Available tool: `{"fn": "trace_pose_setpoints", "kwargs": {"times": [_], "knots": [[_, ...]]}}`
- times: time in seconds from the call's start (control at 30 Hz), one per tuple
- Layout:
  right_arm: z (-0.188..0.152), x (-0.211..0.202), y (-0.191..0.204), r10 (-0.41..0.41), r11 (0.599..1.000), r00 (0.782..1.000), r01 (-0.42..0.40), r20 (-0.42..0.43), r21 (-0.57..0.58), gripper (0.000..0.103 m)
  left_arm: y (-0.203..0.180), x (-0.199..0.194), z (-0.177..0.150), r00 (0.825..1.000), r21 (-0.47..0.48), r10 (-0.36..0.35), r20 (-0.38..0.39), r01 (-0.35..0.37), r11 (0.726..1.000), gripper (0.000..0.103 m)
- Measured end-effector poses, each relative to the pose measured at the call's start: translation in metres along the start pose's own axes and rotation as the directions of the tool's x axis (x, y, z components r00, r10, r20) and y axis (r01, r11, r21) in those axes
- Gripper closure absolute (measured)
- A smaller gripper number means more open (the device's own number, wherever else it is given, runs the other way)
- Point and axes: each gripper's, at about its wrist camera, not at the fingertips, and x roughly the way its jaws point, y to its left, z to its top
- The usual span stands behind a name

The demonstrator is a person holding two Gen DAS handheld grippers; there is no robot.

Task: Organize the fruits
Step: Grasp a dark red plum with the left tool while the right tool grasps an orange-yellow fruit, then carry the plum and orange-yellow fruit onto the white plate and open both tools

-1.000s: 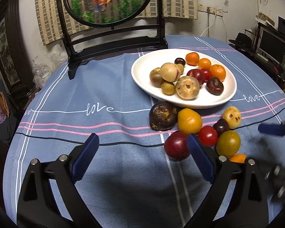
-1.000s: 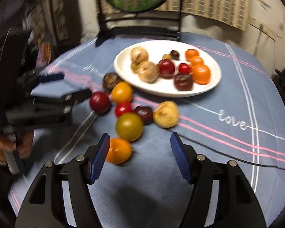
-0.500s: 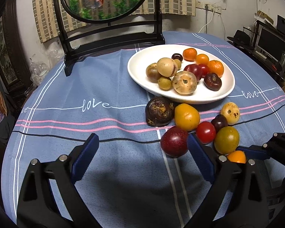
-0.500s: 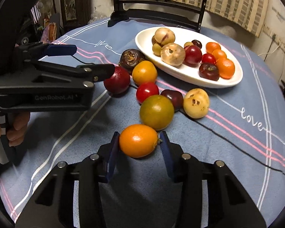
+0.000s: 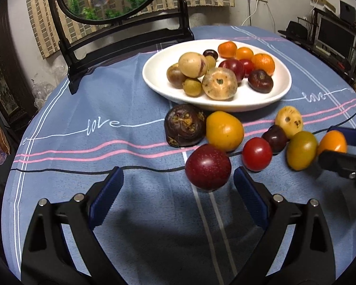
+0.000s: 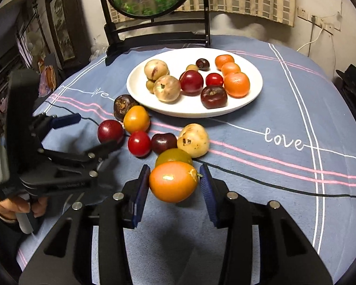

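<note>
Orange fruit [image 6: 173,181] now sits clamped in the right claw [image 6: 174,185], which has just narrowed onto it. Left claw [image 5: 178,190] gapes wide beside a red plum [image 5: 207,166]. White plate [image 6: 254,95] waits beyond on the table [image 6: 284,190].

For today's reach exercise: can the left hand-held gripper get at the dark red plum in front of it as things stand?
Probably yes. The left hand-held gripper stands open, and the dark red plum lies just ahead, toward its right finger, with bare tablecloth in between. A small sideways shift should centre it.
</note>
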Motion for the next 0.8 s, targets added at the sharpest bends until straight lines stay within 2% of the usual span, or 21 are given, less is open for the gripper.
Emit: {"fn": "trace_pose_setpoints", "kwargs": {"times": [0.13,0.17,0.2,0.27,0.33,0.47,0.63,0.8], "knots": [[0.001,0.0,0.005,0.01,1.0,1.0,-0.01,0.002,-0.017,0.06,-0.003,0.009,-0.001,1.0,0.008,0.003,-0.014,-0.003,1.0,0.009],[0.001,0.0,0.005,0.01,1.0,1.0,-0.01,0.003,-0.018,0.06,-0.004,0.01,0.0,1.0,0.01,-0.002,-0.015,0.002,1.0,0.013],[0.001,0.0,0.004,0.011,1.0,1.0,-0.011,0.003,-0.016,0.06,-0.004,0.01,0.0,1.0,0.01,-0.011,-0.014,0.011,1.0,0.019],[0.0,0.0,0.004,0.011,1.0,1.0,-0.011,0.004,-0.013,0.06,-0.004,0.011,0.0,0.998,0.003,-0.059,-0.019,0.059,0.998,0.046],[0.0,0.0,0.003,0.011,1.0,1.0,-0.011,0.005,-0.01,0.06,-0.004,0.01,0.0,0.993,-0.012,-0.117,-0.025,0.116,0.993,0.063],[0.001,0.001,0.003,0.012,1.0,1.0,-0.012,0.006,-0.006,0.06,-0.006,0.007,-0.002,0.993,0.006,-0.113,-0.031,0.113,0.994,0.063],[0.001,-0.001,0.001,0.01,1.0,1.0,-0.01,0.014,-0.001,0.06,-0.003,0.005,-0.003,0.989,-0.026,-0.141,-0.043,0.14,0.99,0.063],[0.002,-0.006,-0.002,0.01,1.0,0.999,-0.01,0.035,0.011,0.06,0.0,-0.002,-0.002,0.99,-0.038,-0.139,-0.018,0.139,0.99,0.063]]}}
